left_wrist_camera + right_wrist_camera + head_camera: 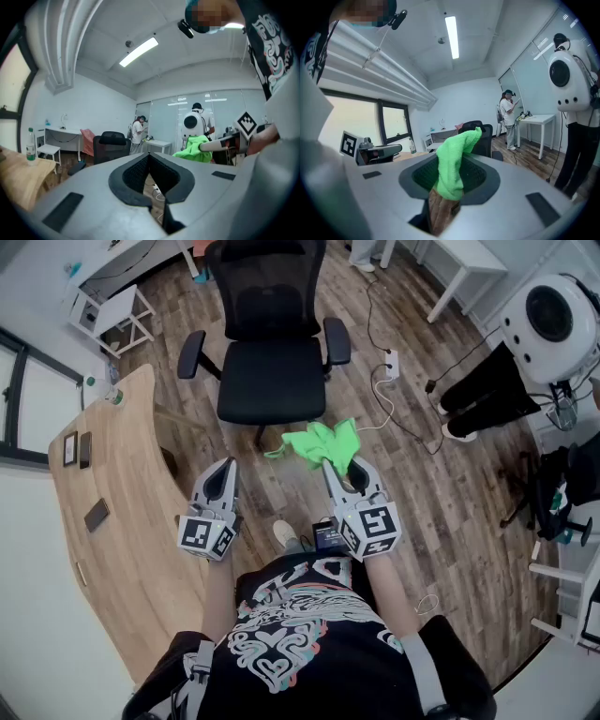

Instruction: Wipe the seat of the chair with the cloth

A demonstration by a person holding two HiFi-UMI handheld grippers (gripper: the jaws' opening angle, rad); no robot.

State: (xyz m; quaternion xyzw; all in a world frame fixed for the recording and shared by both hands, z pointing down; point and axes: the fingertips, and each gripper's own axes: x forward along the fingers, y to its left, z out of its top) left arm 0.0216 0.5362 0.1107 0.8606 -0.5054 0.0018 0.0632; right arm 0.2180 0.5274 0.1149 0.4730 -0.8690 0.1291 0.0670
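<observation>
**Cloth gripped, seat not yet touched**

The green cloth (323,444) is held bunched at the tip of the right gripper (345,469), whose jaws are clamped on one fold of it. The rest of the fabric stands up and flops over above the pads, as the right gripper view shows. In the head view, the cloth is seen over the wooden floor (450,484), just in front of the front edge of the chair seat (272,381) and slightly to its right. No contact with the seat is shown.

The black office chair (272,343) is turned to face the person, and its seat is bare and unobstructed.

The left gripper (225,471) is held low to the left of the cloth. Its jaws are brought together with nothing between them, and it is kept apart from both cloth and chair.

A curved wooden desk (112,512) lies to the person's left.

By this reading, the pick-up part is done and the wiping itself is not yet begun. What is left is for the cloth to be carried forward, lowered onto the seat and passed across the whole surface. No marks or dirt can be made out on the seat.
</observation>
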